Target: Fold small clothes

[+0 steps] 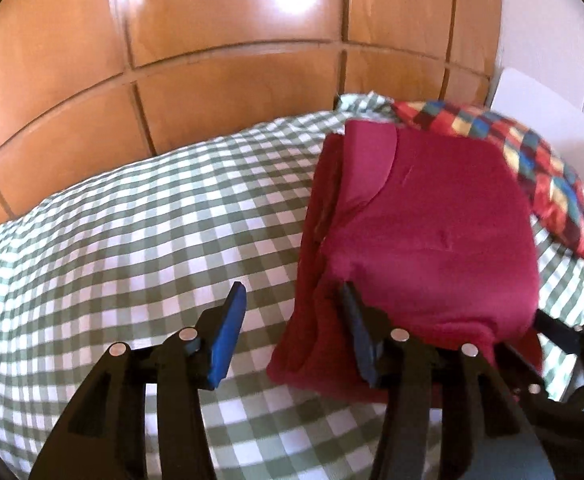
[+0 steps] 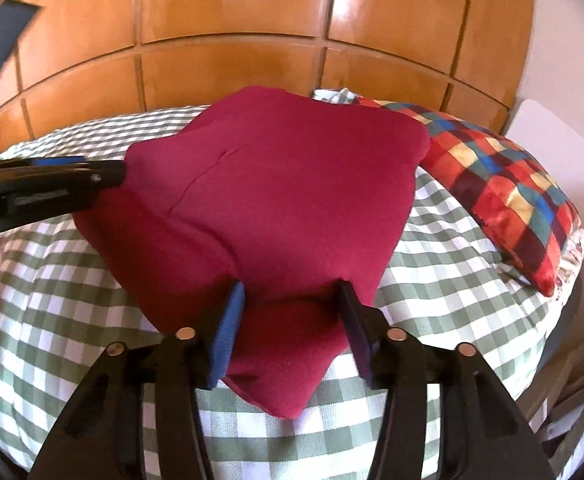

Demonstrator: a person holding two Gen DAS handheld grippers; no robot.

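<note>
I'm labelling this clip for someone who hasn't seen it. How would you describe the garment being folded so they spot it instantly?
Start at the bed with the green-and-white checked cover in front of the wooden panelled wall. On it lies the plain crimson garment, partly folded, its near edge between the open fingers of the right gripper. Unlike the multicoloured checked cushion beside it, it is one solid colour.

A crimson knit garment (image 2: 275, 200) lies folded in thick layers on the green-checked bedspread (image 2: 432, 280).
</note>
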